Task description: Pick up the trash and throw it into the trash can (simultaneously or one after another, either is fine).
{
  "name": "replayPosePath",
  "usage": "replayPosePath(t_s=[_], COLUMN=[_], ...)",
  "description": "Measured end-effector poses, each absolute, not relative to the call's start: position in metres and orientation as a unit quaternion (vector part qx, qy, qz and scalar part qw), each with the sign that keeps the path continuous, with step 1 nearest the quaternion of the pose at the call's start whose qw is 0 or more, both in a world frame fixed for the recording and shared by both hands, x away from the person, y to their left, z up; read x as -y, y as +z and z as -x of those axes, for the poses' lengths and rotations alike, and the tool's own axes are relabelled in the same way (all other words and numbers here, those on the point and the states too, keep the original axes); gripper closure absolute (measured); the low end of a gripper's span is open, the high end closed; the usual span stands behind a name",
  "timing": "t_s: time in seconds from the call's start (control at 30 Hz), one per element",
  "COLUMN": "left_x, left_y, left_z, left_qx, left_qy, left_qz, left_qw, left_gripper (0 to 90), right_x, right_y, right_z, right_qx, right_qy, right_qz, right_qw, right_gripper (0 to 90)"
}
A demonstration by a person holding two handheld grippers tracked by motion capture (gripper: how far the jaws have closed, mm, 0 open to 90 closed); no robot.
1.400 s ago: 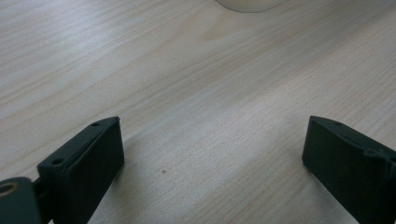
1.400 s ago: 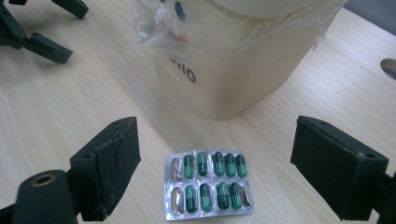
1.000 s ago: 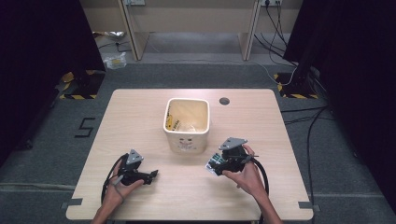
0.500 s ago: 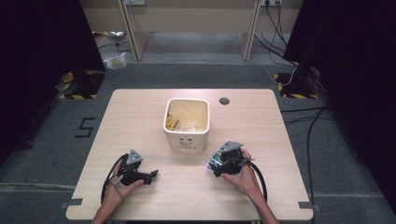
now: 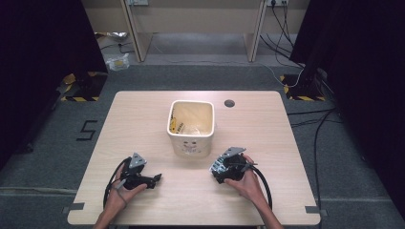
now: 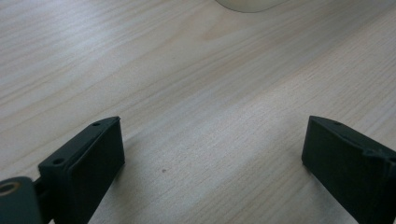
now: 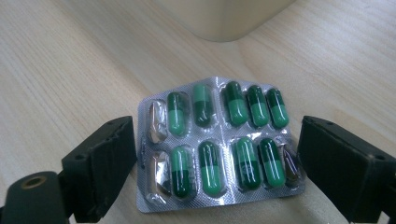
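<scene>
A silver blister pack (image 7: 212, 109) of green capsules, a few pockets empty, sits between the jaws of my right gripper (image 7: 217, 163). Both jaws press its side edges and the pack is bowed along its middle. In the high view that gripper (image 5: 218, 169) is at the front right of the table, just right of the cream bin (image 5: 168, 129), with the blister pack (image 5: 216, 165) at its tip. My left gripper (image 5: 155, 179) lies low at the front left. Its jaws stand wide apart over bare wood (image 6: 212, 144) with nothing between them.
The cream bin stands mid-table with some litter inside; its base shows in the gripper views (image 7: 224, 18) (image 6: 247, 3). A round cable hole (image 5: 229, 103) is in the tabletop at the back. Black cables trail from both grippers toward the front edge.
My right hand has drawn back a little toward the table's front edge with the pack at its jaws. The left gripper has stayed put.
</scene>
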State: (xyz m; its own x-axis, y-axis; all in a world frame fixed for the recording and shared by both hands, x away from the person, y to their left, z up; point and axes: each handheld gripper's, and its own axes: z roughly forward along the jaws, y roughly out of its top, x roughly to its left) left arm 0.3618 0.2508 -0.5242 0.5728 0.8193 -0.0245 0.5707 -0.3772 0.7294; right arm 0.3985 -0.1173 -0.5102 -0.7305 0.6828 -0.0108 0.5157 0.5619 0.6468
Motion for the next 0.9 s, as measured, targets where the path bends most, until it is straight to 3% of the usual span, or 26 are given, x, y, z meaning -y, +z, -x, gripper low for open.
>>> replayPosePath(t_s=[0.17,0.3,0.33,0.53,0.9], left_x=[-0.251,-0.251,-0.251,-0.251,-0.251], left_y=[-0.524,-0.524,-0.524,-0.524,-0.524], left_z=[-0.362,-0.362,-0.362,-0.362,-0.362], left_qx=[-0.428,-0.428,-0.428,-0.428,-0.428], left_qy=[0.174,0.174,0.174,0.174,0.174], left_qz=[-0.811,-0.811,-0.811,-0.811,-0.811], left_qw=[0.358,0.358,0.358,0.358,0.359], left_gripper=[4.7,4.8,4.8,4.8,4.8], right_x=[0.118,0.119,0.12,0.122,0.127], right_y=[-0.51,-0.509,-0.508,-0.506,-0.497], right_z=[-0.398,-0.398,-0.398,-0.398,-0.398], right_qx=[-0.871,-0.871,-0.871,-0.868,-0.865], right_qy=[0.323,0.326,0.325,0.328,0.338], right_qz=[-0.345,-0.343,-0.342,-0.346,-0.343], right_qw=[0.135,0.133,0.133,0.136,0.145], right_gripper=[15.4,24.0,29.5,37.5,40.6])
